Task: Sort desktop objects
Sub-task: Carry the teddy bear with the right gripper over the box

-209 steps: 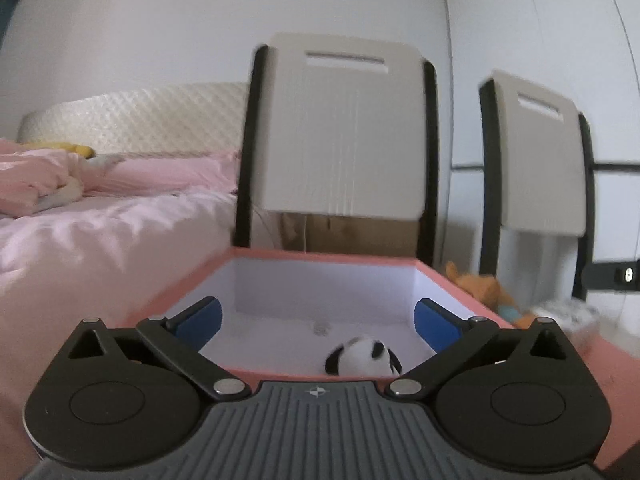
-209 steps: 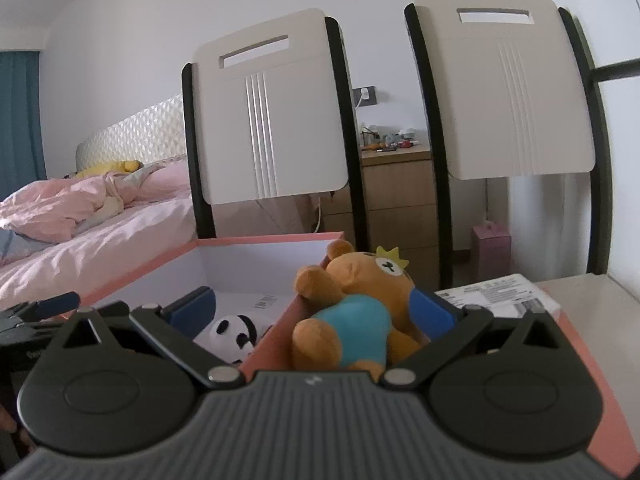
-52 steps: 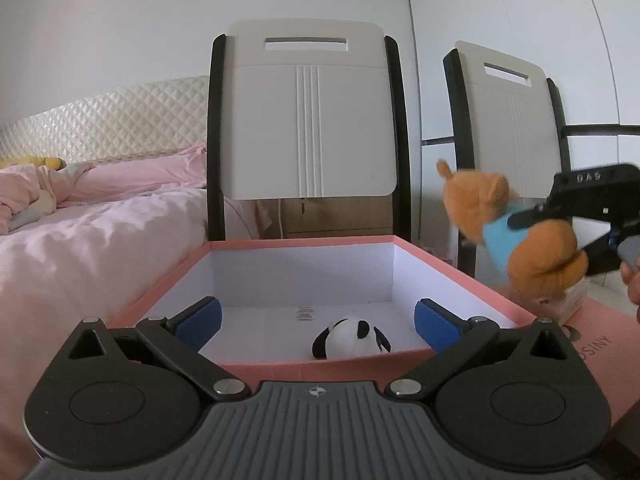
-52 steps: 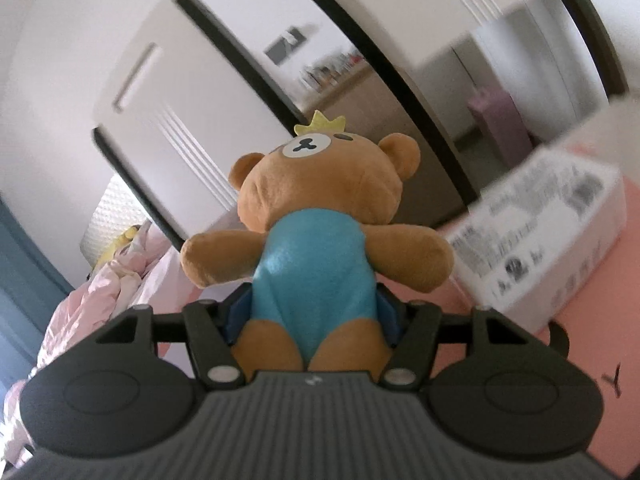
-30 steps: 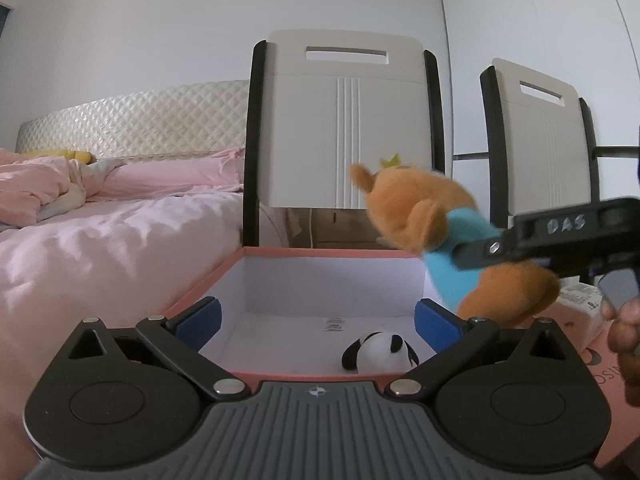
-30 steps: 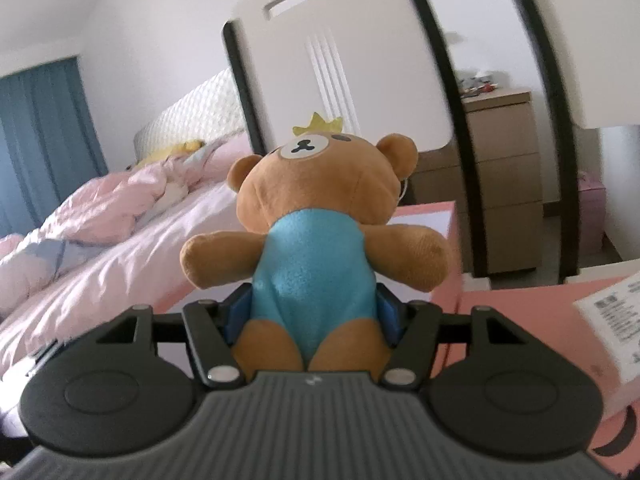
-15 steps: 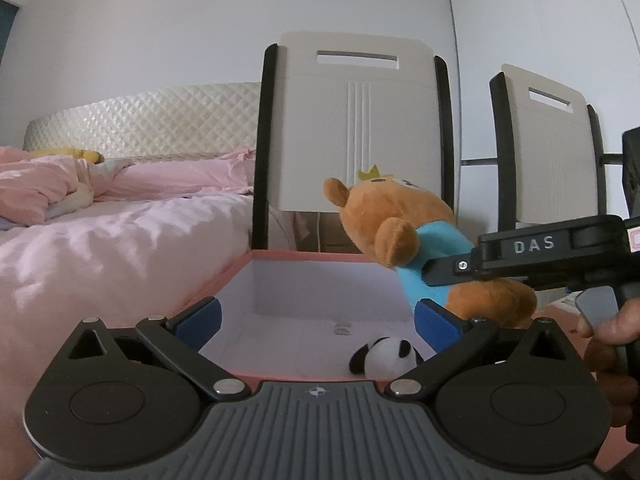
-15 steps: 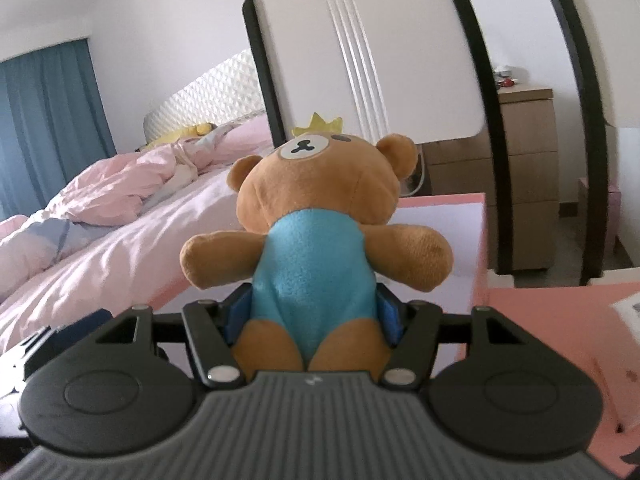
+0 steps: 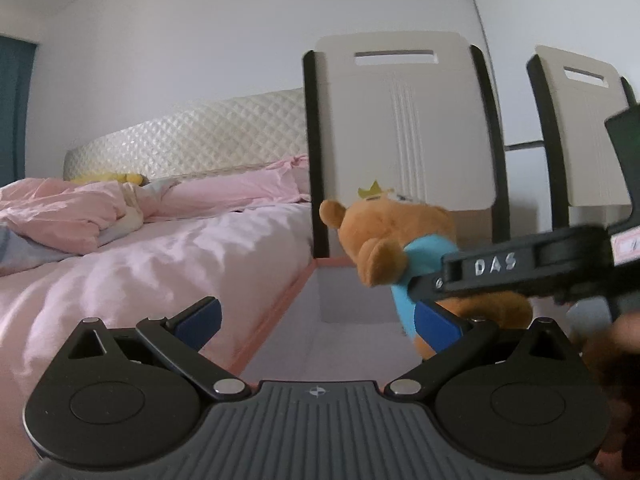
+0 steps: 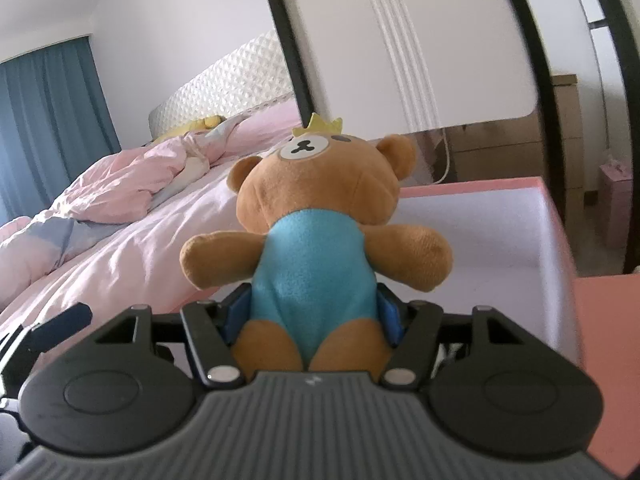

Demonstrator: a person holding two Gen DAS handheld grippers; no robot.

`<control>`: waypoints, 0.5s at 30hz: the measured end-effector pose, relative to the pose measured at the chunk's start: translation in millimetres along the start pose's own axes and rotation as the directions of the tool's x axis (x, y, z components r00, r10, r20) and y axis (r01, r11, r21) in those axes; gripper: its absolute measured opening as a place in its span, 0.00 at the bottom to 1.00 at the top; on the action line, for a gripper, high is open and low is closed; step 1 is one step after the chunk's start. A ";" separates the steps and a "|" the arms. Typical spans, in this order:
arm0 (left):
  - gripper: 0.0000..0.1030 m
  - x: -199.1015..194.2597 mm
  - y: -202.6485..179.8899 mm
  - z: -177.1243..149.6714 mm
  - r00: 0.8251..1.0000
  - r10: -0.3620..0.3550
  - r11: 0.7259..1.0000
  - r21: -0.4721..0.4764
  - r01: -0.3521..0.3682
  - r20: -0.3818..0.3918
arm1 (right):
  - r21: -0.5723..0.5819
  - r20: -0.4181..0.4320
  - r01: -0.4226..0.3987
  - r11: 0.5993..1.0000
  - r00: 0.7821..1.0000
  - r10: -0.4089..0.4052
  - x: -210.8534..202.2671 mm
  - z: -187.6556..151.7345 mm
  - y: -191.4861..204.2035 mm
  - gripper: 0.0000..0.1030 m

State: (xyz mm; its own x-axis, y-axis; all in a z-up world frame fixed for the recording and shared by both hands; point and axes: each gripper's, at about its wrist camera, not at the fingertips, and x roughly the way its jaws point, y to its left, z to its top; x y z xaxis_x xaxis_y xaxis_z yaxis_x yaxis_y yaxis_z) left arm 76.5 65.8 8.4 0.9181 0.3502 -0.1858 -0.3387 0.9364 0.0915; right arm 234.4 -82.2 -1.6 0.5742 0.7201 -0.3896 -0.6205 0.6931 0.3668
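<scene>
The right gripper (image 10: 314, 312) is clenching the plush bear (image 10: 316, 240) at its blue belly, holding it over the pink box (image 10: 556, 240), whose far wall is showing at three o'clock. The left gripper (image 9: 316, 316) is sitting released, empty. Next likely calls for lowering and letting go.

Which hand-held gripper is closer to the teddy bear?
The right hand-held gripper: its pads squeeze the teddy bear at the waist. The left hand-held gripper is open and empty, just beside it, at the box.
</scene>
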 end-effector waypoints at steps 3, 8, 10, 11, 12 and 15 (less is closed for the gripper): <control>1.00 1.0 5.1 0.7 1.000 0.007 1.000 -0.025 -0.007 0.001 | -0.005 -0.005 -0.009 1.000 1.000 0.009 7.7 -2.6 4.3 0.67; 1.00 -1.5 5.5 1.8 1.000 0.000 0.999 -0.041 0.001 0.021 | 0.020 0.016 -0.023 1.000 1.000 0.022 8.1 -3.1 0.9 0.84; 1.00 -2.9 4.4 1.2 1.000 -0.006 0.999 -0.040 0.007 0.025 | 0.021 0.037 -0.017 1.000 0.999 0.017 2.3 -1.4 -1.7 0.90; 1.00 -3.0 3.6 0.8 1.000 -0.010 0.999 -0.039 0.010 0.025 | 0.017 0.047 -0.013 1.000 0.999 0.012 -0.9 -0.5 -2.8 0.91; 1.00 -3.1 2.5 0.2 1.000 -0.014 0.999 -0.036 0.015 0.024 | 0.010 0.057 -0.007 1.000 0.998 0.006 -4.8 0.7 -4.0 0.91; 1.00 -3.6 -1.5 -1.8 0.999 -0.029 0.999 -0.025 0.029 0.024 | -0.002 0.086 0.013 1.000 0.996 -0.013 -18.2 4.3 -9.0 0.92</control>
State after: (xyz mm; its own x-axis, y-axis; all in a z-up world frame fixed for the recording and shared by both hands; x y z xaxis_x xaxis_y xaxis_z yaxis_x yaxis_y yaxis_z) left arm 73.4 63.2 7.2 0.9321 0.3224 -0.1651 -0.3164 0.9466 0.0619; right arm 231.9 -101.4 5.8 0.6259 0.7113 -0.3200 -0.6140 0.7023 0.3602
